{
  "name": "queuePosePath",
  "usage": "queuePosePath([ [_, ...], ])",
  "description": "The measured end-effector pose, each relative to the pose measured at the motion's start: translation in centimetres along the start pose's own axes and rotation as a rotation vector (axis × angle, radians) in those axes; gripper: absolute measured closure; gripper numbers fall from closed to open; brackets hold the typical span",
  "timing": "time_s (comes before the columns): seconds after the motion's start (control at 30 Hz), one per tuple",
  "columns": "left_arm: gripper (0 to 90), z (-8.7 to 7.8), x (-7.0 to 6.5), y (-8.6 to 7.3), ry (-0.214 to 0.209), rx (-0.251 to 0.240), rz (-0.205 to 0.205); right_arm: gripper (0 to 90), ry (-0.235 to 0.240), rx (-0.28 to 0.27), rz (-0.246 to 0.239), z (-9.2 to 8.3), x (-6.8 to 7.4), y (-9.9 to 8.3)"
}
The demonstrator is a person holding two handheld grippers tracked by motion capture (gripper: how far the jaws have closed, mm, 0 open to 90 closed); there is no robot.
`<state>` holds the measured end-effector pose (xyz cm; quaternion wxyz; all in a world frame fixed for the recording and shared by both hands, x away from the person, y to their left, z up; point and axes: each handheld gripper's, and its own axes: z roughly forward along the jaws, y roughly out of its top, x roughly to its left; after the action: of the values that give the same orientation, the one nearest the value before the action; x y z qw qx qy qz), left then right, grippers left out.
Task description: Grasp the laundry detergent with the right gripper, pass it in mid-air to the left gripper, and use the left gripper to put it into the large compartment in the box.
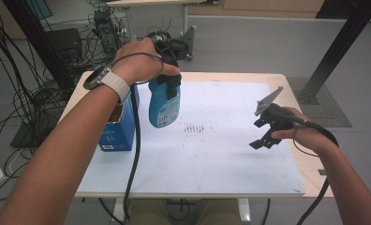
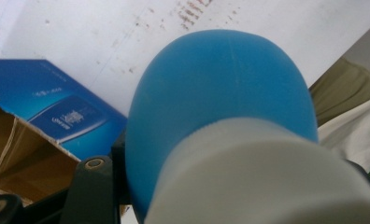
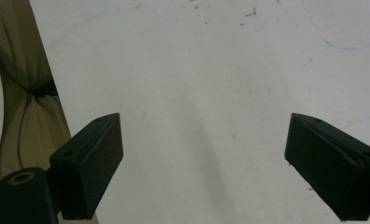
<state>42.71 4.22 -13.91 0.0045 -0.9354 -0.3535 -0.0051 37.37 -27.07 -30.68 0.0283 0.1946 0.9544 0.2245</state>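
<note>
A blue bottle (image 1: 164, 105) with a printed label hangs above the white mat (image 1: 221, 159), held near its top by my left gripper (image 1: 170, 77), which is shut on it. In the left gripper view the blue bottle (image 2: 220, 93) and its pale cap are right up against the camera. An open blue carton (image 1: 120, 126) stands just left of the bottle; its brown inside and blue side (image 2: 57, 112) lie below. My right gripper (image 1: 263, 133) hovers over the mat's right part. Its jaws stand wide apart and hold nothing (image 3: 204, 168).
A patch of small dark marks (image 1: 195, 128) lies mid-mat. The wooden table edge (image 1: 315, 178) borders the mat on the right. Cables and equipment (image 1: 48, 70) crowd the floor at left, and a black frame post (image 1: 338, 47) rises at the right rear.
</note>
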Motion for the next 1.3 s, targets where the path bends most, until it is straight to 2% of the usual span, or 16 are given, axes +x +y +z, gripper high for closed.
queuePosePath([
  [0.07, 40.6, -0.1, 0.1, 0.0, 0.002, 0.005, -0.006, 11.5, -0.002, 0.002, 0.002, 0.0, -0.1, -0.1],
  [0.13, 40.7, -0.4, 0.3, 0.0, 0.006, 0.007, -0.034, 11.5, -0.002, 0.003, 0.008, 0.1, -0.2, -0.2],
  [0.17, 40.7, -0.8, 0.6, 0.1, 0.01, 0.005, -0.068, 11.5, -0.002, 0.005, 0.009, 0.2, -0.3, -0.2],
  [0.3, 40.7, -1.4, 0.9, 0.2, 0.016, 0.005, -0.098, 11.5, -0.005, 0.004, 0.007, 0.2, -0.4, -0.1],
  [0.33, 40.7, -1.8, 1.1, 0.2, 0.018, 0.006, -0.117, 11.5, -0.006, 0.006, 0.004, 0.2, -0.4, -0.1],
  [0.7, 40.7, -3.4, 2.3, -0.1, 0.021, 0.016, -0.193, 11.5, -0.015, 0.018, 0.01, 0.1, -0.9, -0.2],
  [0.8, 40.6, -3.7, 2.7, -0.3, 0.009, 0.018, -0.229, 11.5, -0.016, 0.021, 0.006, -0.1, -0.9, -0.1],
  [0.93, 40.6, -4.1, 3.1, -0.6, 0.01, 0.034, -0.249, 11.6, -0.024, 0.035, -0.001, -0.3, -1.0, 0.0],
  [1.03, 40.7, -4.5, 3.5, -0.9, 0.012, 0.028, -0.281, 11.5, -0.03, 0.036, -0.002, -0.5, -1.1, 0.0],
  [1.13, 40.6, -4.9, 3.8, -1.2, 0.014, 0.03, -0.296, 11.5, -0.036, 0.034, 0.0, -0.7, -1.2, 0.0],
  [1.3, 40.7, -5.4, 4.3, -1.7, -0.002, 0.02, -0.338, 11.6, -0.035, 0.038, 0.0, -0.6, -1.4, -0.1],
])
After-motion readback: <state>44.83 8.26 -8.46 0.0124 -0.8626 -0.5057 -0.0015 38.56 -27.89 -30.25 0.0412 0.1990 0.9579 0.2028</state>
